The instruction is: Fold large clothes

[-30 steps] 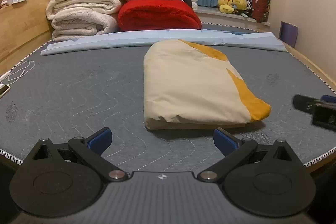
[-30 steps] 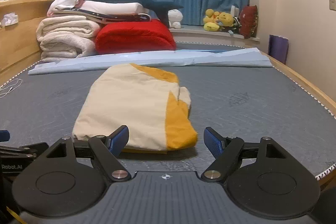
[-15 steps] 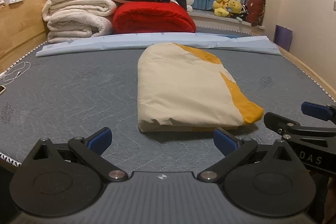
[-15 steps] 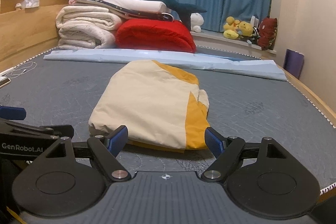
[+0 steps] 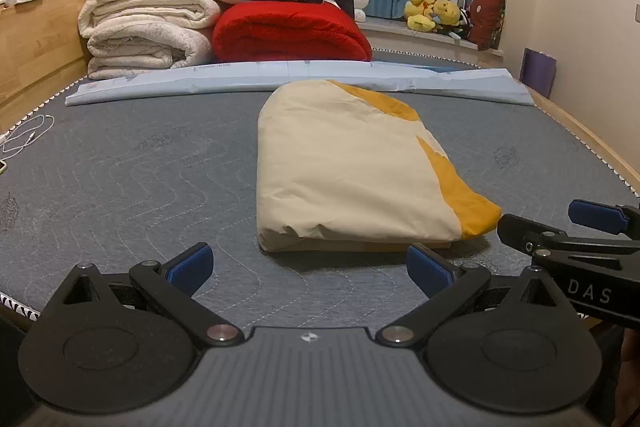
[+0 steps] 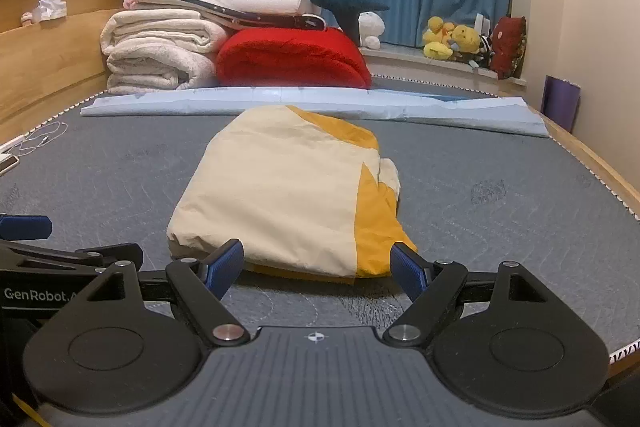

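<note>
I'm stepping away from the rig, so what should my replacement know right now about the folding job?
Left gripper: open, empty, short of the garment's near edge.
Right gripper: open, empty, its fingers straddling the near edge without pressing on it.
The cream and yellow garment lies on the grey mattress as a compact folded bundle, apart from the blanket stack behind.
Done: the garment looks folded into a neat rectangle.
Left: probably one more fold or a tidy of the yellow side, where layers bunch; otherwise move it aside.
</note>
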`<state>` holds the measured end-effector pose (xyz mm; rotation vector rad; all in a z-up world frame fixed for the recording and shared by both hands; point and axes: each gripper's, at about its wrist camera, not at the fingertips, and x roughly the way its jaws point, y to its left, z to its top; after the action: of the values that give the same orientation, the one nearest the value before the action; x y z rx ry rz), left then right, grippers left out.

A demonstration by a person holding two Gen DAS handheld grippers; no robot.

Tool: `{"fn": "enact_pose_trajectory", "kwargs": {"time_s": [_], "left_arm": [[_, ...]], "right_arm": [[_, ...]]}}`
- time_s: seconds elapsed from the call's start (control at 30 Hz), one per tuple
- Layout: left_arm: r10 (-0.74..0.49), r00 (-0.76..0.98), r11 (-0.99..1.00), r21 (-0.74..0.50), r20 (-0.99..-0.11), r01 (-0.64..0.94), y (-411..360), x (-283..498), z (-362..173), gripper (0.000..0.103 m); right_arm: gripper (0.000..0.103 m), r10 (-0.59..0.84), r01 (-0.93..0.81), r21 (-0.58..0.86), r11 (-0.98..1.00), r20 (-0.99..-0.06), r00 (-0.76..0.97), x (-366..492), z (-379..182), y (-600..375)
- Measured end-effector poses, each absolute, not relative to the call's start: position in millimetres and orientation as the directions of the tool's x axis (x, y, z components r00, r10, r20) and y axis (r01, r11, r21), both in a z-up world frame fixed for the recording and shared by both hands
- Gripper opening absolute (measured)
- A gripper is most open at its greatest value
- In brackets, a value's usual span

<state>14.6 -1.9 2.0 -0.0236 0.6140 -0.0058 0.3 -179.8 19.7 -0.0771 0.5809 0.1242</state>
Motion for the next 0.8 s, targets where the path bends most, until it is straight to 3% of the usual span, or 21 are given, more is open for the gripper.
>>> {"fn": "enact_pose_trajectory", "kwargs": {"time_s": [0.8], "left_arm": [[-0.022,0.807,1.0,-0.028,-0.59,0.007,-8.3,20.4,-5.6,0.103]], "right_arm": [[0.081,0.085,-0.13,-0.038,0.991,-0.571,0.816,8.7,11.8,-180.2]]}}
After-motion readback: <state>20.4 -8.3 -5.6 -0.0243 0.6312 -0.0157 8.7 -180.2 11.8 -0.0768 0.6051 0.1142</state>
